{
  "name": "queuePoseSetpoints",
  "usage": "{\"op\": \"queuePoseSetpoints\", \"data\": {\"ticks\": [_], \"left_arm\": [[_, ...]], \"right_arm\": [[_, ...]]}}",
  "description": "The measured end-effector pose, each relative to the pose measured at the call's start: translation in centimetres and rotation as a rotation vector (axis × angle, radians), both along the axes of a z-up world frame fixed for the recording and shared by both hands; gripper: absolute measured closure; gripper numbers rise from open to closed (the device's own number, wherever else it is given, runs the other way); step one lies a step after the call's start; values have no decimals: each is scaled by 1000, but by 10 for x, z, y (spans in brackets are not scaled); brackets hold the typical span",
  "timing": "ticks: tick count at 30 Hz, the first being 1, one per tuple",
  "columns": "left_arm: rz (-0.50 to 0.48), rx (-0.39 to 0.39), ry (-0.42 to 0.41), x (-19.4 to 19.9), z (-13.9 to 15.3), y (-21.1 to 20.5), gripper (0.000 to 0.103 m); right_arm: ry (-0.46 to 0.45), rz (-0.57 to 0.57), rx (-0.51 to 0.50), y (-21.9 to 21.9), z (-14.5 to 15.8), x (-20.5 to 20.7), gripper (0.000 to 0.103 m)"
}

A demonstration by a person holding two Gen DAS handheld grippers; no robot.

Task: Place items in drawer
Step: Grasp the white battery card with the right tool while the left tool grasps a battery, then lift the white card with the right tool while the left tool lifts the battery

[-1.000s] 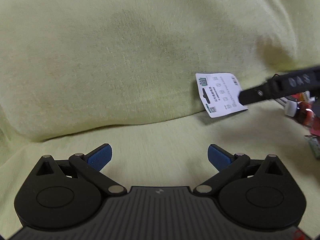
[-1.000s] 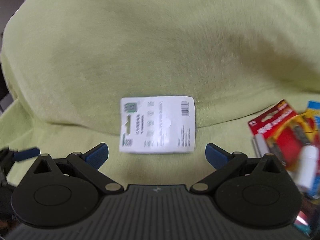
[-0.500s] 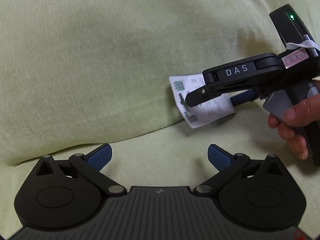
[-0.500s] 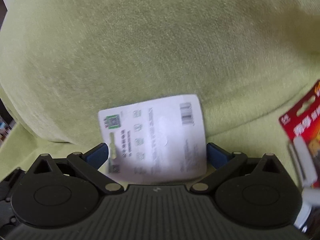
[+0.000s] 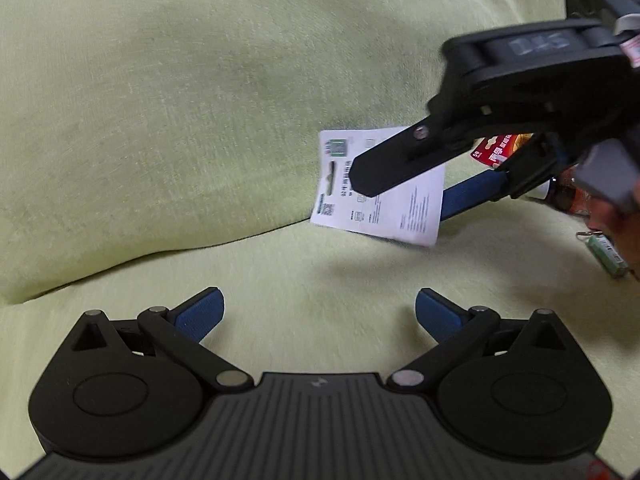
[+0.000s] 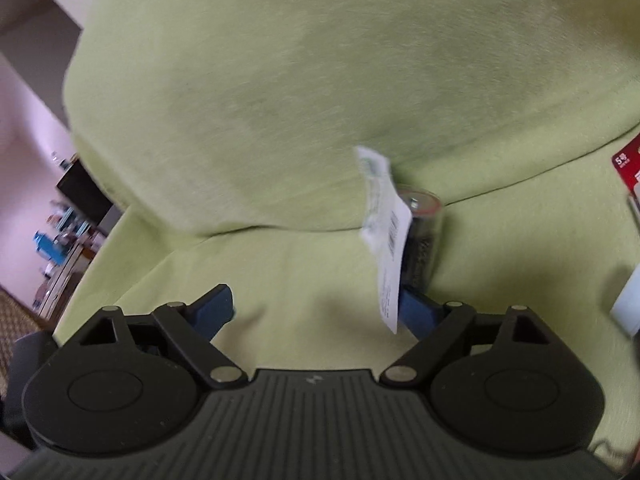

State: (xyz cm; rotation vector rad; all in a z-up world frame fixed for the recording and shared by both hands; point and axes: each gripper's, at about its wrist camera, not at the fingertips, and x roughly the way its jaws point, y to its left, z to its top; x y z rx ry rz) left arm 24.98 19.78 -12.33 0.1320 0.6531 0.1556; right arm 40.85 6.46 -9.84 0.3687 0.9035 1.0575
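One white blister pack stands on edge where the seat of a pale green sofa meets its back cushion, with its printed card back and barcode facing out. It sits between the two fingers of the right hand-held gripper.

From the left wrist camera, one black finger crosses in front of the card and a blue-padded finger lies just past its right edge. From the right wrist camera the pack shows nearly edge-on, with a clear bubble holding a dark cylinder on its far side. It rests against the right-side pad, while the other pad is well apart from it, so the right hand-held gripper is spread wide and not clamped on anything.

A person's hand, blurred at the frame's edge, grips the tool's handle.

The left hand-held gripper hovers over the seat, near the pack but not touching it, its blue pads apart and nothing between them.

A red card of batteries lies just beyond the right tool on the sofa, also seen at the edge of the right wrist view. A small green item on a metal ring lies on the seat near the hand.

Past the sofa's left end, cluttered shelves stand blurred against a pale wall.
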Motion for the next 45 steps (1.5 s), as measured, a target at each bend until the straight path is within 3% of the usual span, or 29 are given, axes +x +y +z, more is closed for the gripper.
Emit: {"op": "queuePoseSetpoints", "data": {"ticks": [4, 11, 13, 14, 15, 18, 21, 30, 38, 43, 45], "left_arm": [[0, -7, 3, -8, 1, -4, 1], [-11, 9, 9, -29, -2, -14, 1], [-10, 13, 11, -26, -1, -14, 1], [-8, 14, 11, -25, -2, -14, 1], [-7, 13, 13, -25, -2, -14, 1], [-4, 5, 17, -25, -2, -15, 1], [-7, -2, 20, -26, -1, -18, 1], [-7, -20, 11, -35, 1, -21, 1], [3, -31, 27, -31, -5, -18, 1], [-2, -32, 29, -31, -7, -19, 1], [-1, -33, 29, -30, -6, -19, 1]], "right_arm": [[-41, 8, -31, 2, 12, -7, 15], [1, -128, -101, -17, 0, 1, 15], [-68, -144, -148, -19, 5, -6, 14], [-117, -153, -175, -20, 9, -11, 9], [-181, -162, -209, -18, 14, -17, 3], [-362, -155, -308, -9, 26, -26, 1], [-415, -124, -371, 9, 30, -17, 1], [-286, -47, -526, 53, 7, 28, 1], [-378, -28, -582, 61, 1, 22, 1], [-373, -15, -600, 66, 0, 24, 9], [-367, -7, -614, 66, -2, 23, 18]]}}
